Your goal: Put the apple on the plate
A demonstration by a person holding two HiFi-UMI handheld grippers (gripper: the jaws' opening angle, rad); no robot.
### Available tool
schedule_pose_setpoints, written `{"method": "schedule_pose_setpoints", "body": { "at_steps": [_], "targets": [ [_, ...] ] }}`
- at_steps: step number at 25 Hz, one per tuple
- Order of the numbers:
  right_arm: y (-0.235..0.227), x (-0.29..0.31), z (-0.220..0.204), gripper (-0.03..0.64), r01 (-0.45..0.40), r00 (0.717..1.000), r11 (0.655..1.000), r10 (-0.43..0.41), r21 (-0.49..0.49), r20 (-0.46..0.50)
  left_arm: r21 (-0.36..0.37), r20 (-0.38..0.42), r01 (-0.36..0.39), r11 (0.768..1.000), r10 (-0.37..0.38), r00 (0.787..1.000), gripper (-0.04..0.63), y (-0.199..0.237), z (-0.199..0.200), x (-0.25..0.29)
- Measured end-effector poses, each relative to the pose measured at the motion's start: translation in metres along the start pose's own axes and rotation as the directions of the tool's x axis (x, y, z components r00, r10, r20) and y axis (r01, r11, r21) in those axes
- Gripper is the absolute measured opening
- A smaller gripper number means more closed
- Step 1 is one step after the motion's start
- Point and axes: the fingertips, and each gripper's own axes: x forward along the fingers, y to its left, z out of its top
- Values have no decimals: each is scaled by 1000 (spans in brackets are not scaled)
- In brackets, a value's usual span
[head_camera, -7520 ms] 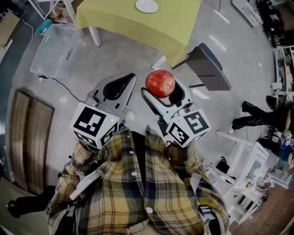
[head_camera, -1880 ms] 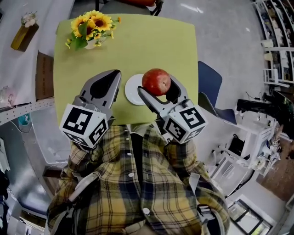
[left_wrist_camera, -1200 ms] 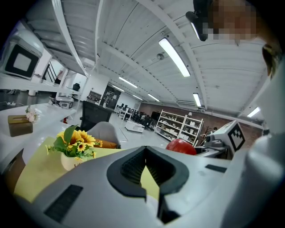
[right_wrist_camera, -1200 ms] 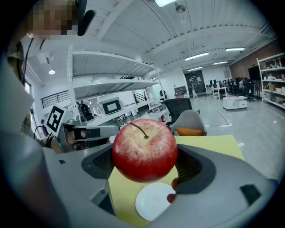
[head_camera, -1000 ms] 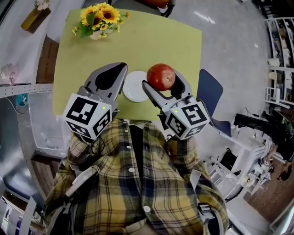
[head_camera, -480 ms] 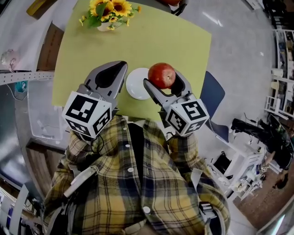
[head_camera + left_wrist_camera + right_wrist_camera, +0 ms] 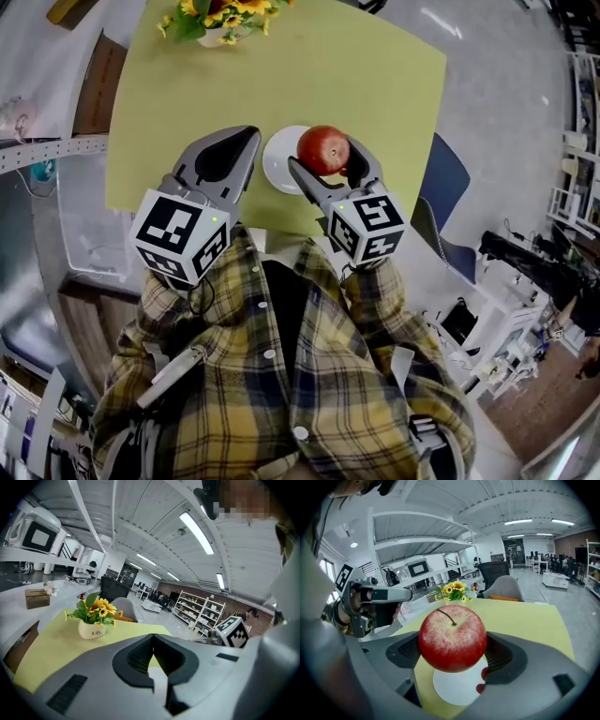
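Note:
A red apple (image 7: 322, 150) is held off the table between the jaws of my right gripper (image 7: 326, 157), which is shut on it. The right gripper view shows the apple (image 7: 452, 637) stem up, hanging above the white plate (image 7: 459, 687), with the right gripper (image 7: 453, 645) clamped on both its sides. The plate (image 7: 277, 161) lies near the front edge of the yellow-green table (image 7: 375, 75), partly hidden by the apple and jaw. My left gripper (image 7: 246, 141) hovers left of the plate, shut on nothing. Its jaws (image 7: 153, 639) meet at the tips.
A white vase of sunflowers (image 7: 220, 19) stands at the table's far side, the vase (image 7: 91, 627) seen ahead of the left gripper. A blue chair (image 7: 442, 183) is at the table's right. A clear bin (image 7: 80, 225) sits on the floor at left.
The person has walked up to the table, which has come closer. The right gripper with the apple has shifted slightly left, over the plate's right edge. The left gripper stays shut.

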Motion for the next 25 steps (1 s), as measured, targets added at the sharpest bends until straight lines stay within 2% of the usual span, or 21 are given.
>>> {"method": "schedule_pose_setpoints", "body": {
  "at_steps": [6, 12, 16, 25],
  "targets": [
    [-6, 10, -35, 383, 44, 998, 999, -44, -6, -50, -7, -24, 11, 1000, -11, 1000, 7, -7, -13, 4],
    [-11, 19, -57, 383, 72, 996, 997, -71, 20, -57, -21, -50, 14, 1000, -15, 999, 8, -11, -27, 1],
    [-10, 31, -74, 383, 63, 996, 998, -62, 23, -62, -32, -70, 6, 999, -8, 998, 8, -8, -39, 2],
    [-10, 57, -105, 383, 80, 991, 996, -82, -29, -110, -41, -95, 0, 999, -4, 996, 8, -1, -59, 1]
  ]
}}
